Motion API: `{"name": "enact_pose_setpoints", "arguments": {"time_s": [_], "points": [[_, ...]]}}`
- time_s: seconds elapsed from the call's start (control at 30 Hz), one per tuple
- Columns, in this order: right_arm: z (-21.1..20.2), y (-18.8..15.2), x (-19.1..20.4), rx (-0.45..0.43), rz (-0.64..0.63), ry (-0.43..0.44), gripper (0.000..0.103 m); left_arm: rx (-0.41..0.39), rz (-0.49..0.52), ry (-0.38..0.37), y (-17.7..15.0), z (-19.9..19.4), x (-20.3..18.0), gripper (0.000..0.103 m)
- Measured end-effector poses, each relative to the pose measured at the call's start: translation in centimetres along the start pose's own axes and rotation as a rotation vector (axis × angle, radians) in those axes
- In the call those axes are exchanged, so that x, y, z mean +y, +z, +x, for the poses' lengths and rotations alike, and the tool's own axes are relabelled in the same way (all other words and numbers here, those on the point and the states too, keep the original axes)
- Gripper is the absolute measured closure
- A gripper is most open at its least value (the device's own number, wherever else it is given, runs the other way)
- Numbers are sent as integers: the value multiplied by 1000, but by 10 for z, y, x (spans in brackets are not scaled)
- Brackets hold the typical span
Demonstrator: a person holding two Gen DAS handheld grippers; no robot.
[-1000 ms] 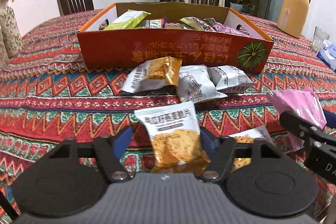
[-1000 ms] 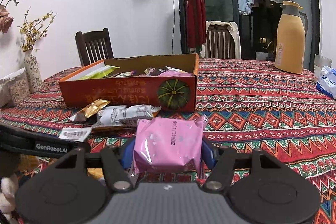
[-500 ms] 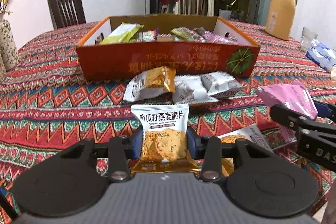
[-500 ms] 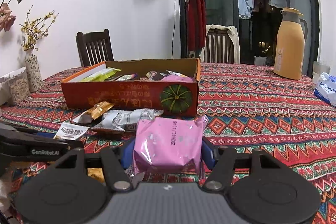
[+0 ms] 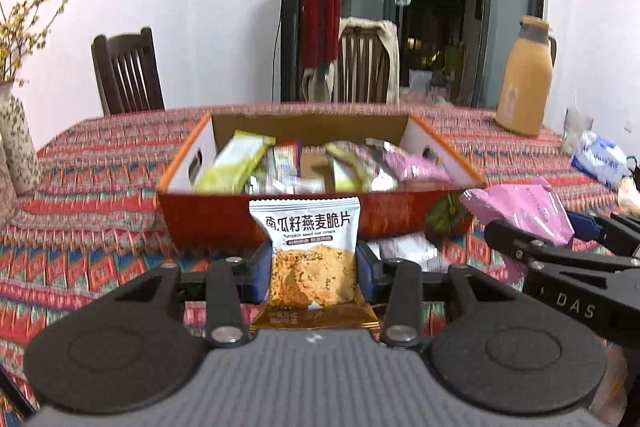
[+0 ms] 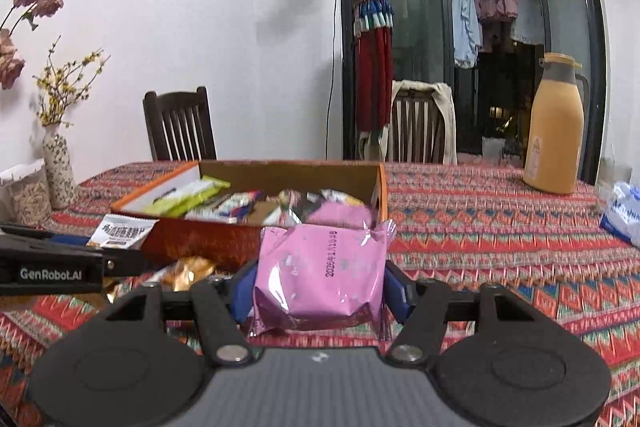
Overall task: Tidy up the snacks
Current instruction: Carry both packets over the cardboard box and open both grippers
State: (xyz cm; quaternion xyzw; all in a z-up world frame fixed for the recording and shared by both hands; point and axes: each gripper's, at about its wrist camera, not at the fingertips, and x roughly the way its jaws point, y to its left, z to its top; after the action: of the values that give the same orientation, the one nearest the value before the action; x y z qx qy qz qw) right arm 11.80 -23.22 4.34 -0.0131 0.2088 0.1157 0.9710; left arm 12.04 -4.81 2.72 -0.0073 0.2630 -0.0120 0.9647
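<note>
Left gripper (image 5: 312, 267): we see its blue pads clamped on the sides of an oat crisp packet (image 5: 310, 251), which stands upright, clear of the patterned tablecloth (image 5: 92, 211). Within the last second these jaws were closing, the packet between them.

Right gripper (image 6: 318, 291): we see it gripping a pink packet (image 6: 320, 275) between its pads, likewise raised above the cloth; in the left wrist view it enters from the right, just beside the left tool.

Ahead of both tools lies the orange cardboard box (image 5: 216, 219), open-topped and already loaded with mixed snack packets, a green wrapper (image 5: 236, 163) at its left end and a pink one at its right. The near wall of the box stands between the held packets and its interior.

Loose on the cloth before that wall we note a gold-wrapped snack (image 6: 188, 269) and a pale wrapper partly hidden behind the left tool.

At the margins: a patterned vase (image 6: 60, 171) with yellow sprigs far left, a tan thermos jug (image 6: 554, 135) far right, a blue-and-white pack (image 6: 622, 213) at the right edge, and two wooden chairs (image 6: 180, 125) beyond the table. The cloth to the right of the box lies bare up to the jug.
</note>
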Motion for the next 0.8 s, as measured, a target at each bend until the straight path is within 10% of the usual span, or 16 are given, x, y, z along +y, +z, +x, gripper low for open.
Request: {"name": "enact_pose_setpoints", "arguments": {"time_s": [0.8], "points": [[106, 100, 7, -101, -9, -15, 40, -154, -62, 49, 121, 70, 24, 61]]}}
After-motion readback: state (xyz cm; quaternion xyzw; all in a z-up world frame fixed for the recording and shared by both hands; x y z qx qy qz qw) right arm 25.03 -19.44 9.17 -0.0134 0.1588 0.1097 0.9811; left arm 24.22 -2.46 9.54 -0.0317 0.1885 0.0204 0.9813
